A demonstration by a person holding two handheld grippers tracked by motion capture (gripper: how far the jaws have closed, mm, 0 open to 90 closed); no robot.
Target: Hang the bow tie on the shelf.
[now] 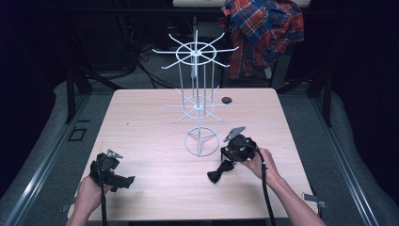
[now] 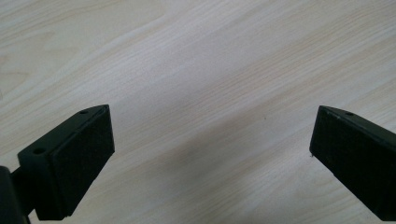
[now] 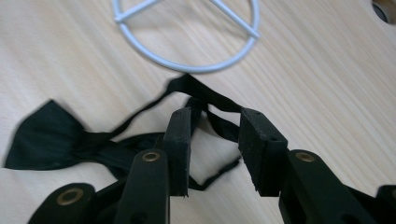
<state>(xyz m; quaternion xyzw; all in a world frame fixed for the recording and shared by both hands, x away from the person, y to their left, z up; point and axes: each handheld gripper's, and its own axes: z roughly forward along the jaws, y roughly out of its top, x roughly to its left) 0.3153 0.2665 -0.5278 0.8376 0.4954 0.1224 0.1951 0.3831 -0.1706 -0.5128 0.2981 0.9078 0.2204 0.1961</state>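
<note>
A black bow tie point(image 1: 217, 175) with a thin strap lies on the wooden table point(image 1: 141, 122), just in front of the white wire rack point(image 1: 196, 70). In the right gripper view the bow point(image 3: 46, 135) lies to the left and its strap point(image 3: 205, 95) loops up between the jaws. My right gripper point(image 1: 228, 165) point(image 3: 212, 116) is open by a narrow gap, straddling the strap low over the table. Near the front left corner my left gripper point(image 1: 123, 181) point(image 2: 212, 112) is wide open over bare wood, with nothing between its jaws.
The rack's ring base point(image 1: 201, 141) point(image 3: 187, 67) stands just beyond the bow tie, with two tiers of hook arms above it. A small dark disc point(image 1: 227, 100) lies behind the rack. A plaid shirt point(image 1: 263, 28) hangs beyond the table's far edge.
</note>
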